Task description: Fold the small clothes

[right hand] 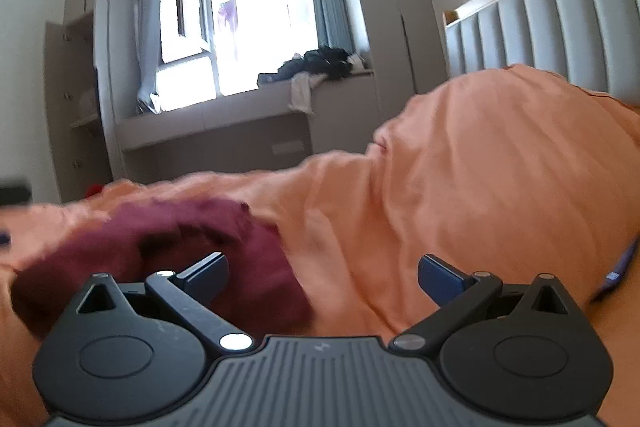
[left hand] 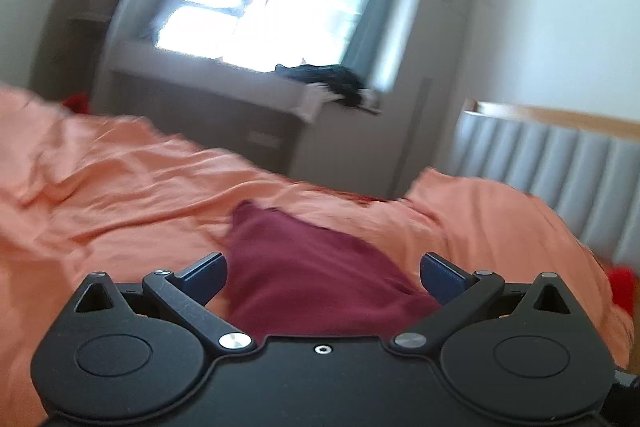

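Maroon cloth, a small garment bunched on the orange bedsheet, is smeared by motion blur in both wrist views, so I cannot tell what kind of garment it is or how its folds lie. Its near edge disappears under the black body of the left gripper. In the right wrist view the same garment curls into a humped roll, its near part hidden behind the left finger of the right gripper.

Far off, a bright window washes out what lies beyond it. A heap of dark clothes sits on the window ledge, and a grey padded headboard stands to the right. An orange pillow rises high on the right. A purple strip at the right edge of that view is cut off and unclear.

Both grippers have their blue fingers spread wide with nothing clamped. The garment lies between the left gripper's fingers, running away from it. It sits to the left of the right gripper, with mostly bare sheet between those fingers.
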